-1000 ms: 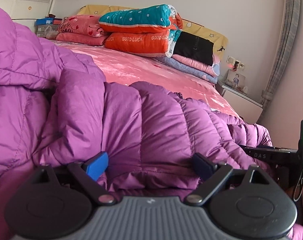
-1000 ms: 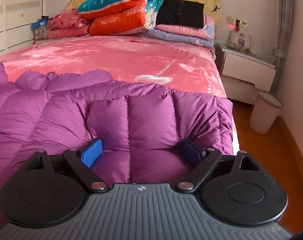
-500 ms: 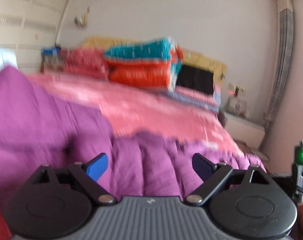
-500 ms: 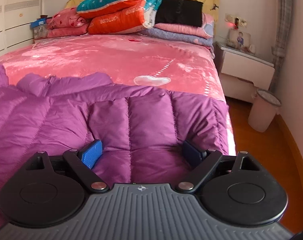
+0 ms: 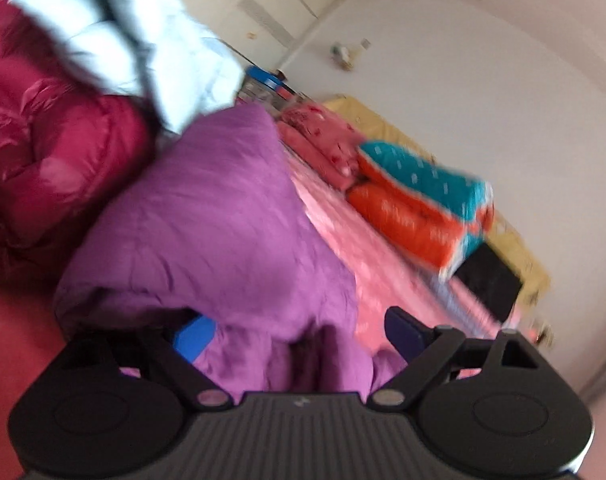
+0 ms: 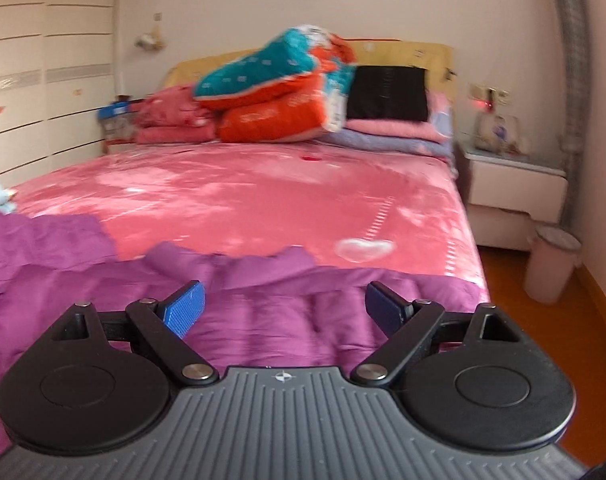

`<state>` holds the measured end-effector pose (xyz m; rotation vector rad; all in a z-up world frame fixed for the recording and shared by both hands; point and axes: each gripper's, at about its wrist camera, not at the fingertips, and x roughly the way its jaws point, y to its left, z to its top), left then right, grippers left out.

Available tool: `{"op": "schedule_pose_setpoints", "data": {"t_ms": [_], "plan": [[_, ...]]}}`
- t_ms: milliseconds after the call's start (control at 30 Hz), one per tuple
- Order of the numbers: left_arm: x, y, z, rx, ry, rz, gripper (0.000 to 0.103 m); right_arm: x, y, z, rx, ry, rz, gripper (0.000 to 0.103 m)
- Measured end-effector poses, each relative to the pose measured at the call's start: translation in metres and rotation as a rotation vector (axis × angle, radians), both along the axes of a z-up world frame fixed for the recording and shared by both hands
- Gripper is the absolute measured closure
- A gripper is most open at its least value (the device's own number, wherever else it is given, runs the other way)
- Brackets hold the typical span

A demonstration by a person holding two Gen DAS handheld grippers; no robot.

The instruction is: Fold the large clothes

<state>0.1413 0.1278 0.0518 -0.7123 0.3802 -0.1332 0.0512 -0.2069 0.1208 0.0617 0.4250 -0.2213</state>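
Note:
A purple puffer jacket [image 5: 215, 220] lies crumpled across the near end of the pink bed [image 6: 263, 200]. In the tilted, blurred left wrist view my left gripper [image 5: 299, 334] stands wide open. Jacket folds bulge between its jaws and hide part of the left blue pad [image 5: 193, 338], while the right pad is free. My right gripper [image 6: 285, 312] is also open. It hovers over the jacket [image 6: 103, 280] near the right edge of the bed, and its pads do not press on the fabric.
A crimson puffer jacket [image 5: 43, 160] and a pale blue garment [image 5: 115, 40] are heaped to the left of the purple one. Folded quilts [image 6: 271, 92] and pillows sit at the headboard. A nightstand [image 6: 515, 184] and a bin [image 6: 551, 264] stand to the right of the bed.
Both grippers have lifted away from the jacket, which now sits lower in the right view. The left view has rolled sideways and now shows the crimson and pale garments.

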Motion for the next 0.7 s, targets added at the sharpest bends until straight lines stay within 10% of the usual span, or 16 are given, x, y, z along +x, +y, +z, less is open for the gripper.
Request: {"op": "schedule_pose_setpoints", "data": {"t_ms": [400, 700], "plan": [[0.004, 0.028, 0.009, -0.192, -0.108, -0.028, 0.037, 0.029, 0.050, 0.003, 0.048, 0.048, 0.204, 0.000], [0.003, 0.035, 0.005, -0.199, -0.097, 0.051, 0.037, 0.067, 0.133, -0.010, -0.279, 0.070, 0.464, 0.000]]}}
